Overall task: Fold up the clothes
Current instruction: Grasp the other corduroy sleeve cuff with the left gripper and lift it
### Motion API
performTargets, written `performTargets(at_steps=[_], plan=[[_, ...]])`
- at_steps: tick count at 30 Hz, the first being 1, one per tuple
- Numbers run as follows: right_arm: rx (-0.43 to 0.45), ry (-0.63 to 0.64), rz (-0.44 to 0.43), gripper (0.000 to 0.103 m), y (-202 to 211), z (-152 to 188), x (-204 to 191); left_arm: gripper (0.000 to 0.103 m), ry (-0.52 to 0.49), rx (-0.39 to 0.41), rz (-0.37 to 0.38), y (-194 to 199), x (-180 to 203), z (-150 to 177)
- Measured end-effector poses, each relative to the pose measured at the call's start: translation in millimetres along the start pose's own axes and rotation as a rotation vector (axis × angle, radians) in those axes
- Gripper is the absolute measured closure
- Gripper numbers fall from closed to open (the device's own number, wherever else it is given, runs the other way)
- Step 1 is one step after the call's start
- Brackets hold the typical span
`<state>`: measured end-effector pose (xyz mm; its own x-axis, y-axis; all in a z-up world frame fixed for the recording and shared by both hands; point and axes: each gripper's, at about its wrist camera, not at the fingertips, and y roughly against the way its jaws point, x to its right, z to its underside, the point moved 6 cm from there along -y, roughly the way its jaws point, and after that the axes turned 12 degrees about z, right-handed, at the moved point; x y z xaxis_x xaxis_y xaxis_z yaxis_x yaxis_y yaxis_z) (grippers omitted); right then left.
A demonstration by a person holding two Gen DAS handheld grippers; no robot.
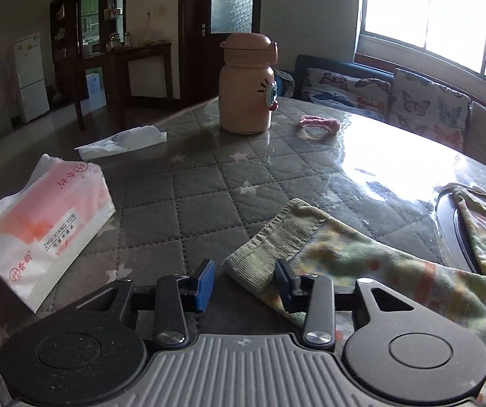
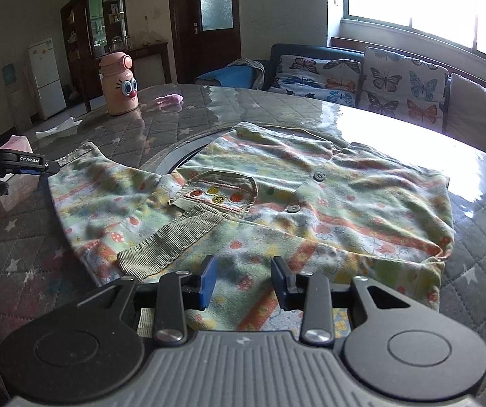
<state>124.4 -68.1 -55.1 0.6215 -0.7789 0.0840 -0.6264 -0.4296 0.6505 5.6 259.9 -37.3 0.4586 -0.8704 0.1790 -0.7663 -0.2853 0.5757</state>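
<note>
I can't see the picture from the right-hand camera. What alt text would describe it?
A small patterned child's shirt lies spread on a quilted grey table, one ribbed-cuff sleeve folded across its front. The right gripper hovers open over the near hem, while the left gripper reaches the far sleeve cuff. A pink cartoon-faced bottle stands behind.

Shirt (image 2: 249,210) lay flat on table (image 2: 175,125) w/ bottle (image 2: 119,84) behind it at left, tissue pack (image 1: 43,230) left of the sleeve (image 1: 277,237).
</note>
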Motion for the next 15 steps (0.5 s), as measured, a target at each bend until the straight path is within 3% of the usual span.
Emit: performTargets(at_steps=[4, 7, 11, 15], plan=[[0.007, -0.010, 0.002, 0.068, 4, 0, 1, 0.092, 0.039, 0.003, 0.005, 0, -8, -2], [0.016, -0.024, 0.007, 0.068, 8, 0, 4, 0.094, 0.068, 0.005, 0.010, 0, -13, -3], [0.031, -0.053, 0.014, 0.068, 15, 0, 10, 0.094, 0.036, 0.054, 0.130, 19, 23, -18], [0.046, -0.101, 0.030, 0.068, 24, 2, 24, 0.094, -0.017, 0.086, 0.305, 36, 76, -32]])
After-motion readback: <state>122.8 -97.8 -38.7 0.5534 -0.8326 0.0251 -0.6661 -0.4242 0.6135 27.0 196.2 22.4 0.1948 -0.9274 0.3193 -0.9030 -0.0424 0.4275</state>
